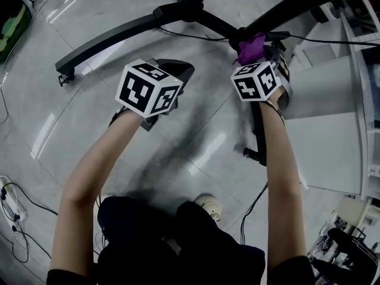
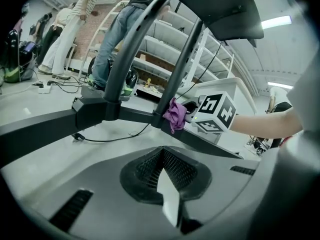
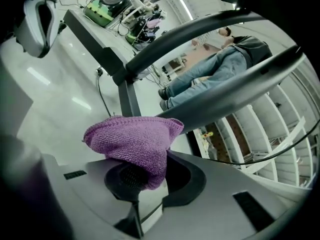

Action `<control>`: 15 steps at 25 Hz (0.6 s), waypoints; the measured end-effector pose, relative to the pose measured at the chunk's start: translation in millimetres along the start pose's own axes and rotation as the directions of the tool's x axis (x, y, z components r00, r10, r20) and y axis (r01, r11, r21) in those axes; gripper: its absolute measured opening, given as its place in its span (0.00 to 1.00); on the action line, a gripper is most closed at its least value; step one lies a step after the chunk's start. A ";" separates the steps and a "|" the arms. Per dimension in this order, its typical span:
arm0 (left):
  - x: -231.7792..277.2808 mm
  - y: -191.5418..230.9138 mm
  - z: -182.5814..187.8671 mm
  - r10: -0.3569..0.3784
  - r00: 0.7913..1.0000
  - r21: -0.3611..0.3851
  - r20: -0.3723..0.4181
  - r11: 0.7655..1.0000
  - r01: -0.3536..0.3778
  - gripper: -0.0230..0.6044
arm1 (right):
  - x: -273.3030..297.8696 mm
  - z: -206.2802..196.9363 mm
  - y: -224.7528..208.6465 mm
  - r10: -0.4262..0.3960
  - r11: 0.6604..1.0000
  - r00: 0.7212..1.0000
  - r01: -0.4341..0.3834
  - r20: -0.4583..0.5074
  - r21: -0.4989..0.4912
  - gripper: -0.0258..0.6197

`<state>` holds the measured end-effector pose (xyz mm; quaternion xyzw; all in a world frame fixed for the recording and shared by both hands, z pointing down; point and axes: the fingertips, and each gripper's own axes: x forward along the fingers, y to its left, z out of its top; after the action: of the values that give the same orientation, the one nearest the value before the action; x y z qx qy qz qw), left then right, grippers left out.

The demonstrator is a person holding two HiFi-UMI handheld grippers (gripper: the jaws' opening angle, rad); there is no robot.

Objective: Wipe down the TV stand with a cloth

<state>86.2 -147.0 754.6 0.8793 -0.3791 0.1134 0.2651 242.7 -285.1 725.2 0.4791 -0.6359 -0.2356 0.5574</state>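
The TV stand is a black floor frame with long legs (image 1: 119,34) and curved uprights (image 2: 127,49). A purple knitted cloth (image 1: 252,46) is pinched in my right gripper (image 1: 261,53) and rests against the stand where an upright meets a leg. In the right gripper view the cloth (image 3: 135,141) bulges out of the right gripper (image 3: 137,179), with a curved upright (image 3: 200,26) just beyond. My left gripper (image 1: 175,70) hovers over the floor left of the cloth, shut and empty. From the left gripper (image 2: 162,156) I see the cloth (image 2: 175,115) on the upright.
A white cabinet (image 1: 332,117) stands close on the right. Another stand leg (image 1: 258,135) runs back toward my feet. Cables and a power strip (image 1: 15,212) lie at the left on the glossy floor. People (image 2: 120,29) stand by white shelving (image 2: 170,39) behind the stand.
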 end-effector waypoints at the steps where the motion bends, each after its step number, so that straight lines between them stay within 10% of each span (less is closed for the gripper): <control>1: 2.2 -3.0 -0.6 -0.005 1.000 -0.001 -0.001 1.000 0.005 0.05 | 0.9 -0.3 0.3 -0.002 1.000 1.000 0.002 -0.001 -0.001 0.16; 15: 2.4 -36.4 -37.5 -0.070 0.996 -0.028 -0.055 0.997 0.068 0.05 | -26.1 -34.8 11.9 0.034 0.998 0.999 -0.034 -0.010 0.055 0.16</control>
<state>114.3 -106.9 773.0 0.8848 -0.3423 0.1237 0.2909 269.0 -249.1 731.8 0.4847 -0.6472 -0.2059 0.5512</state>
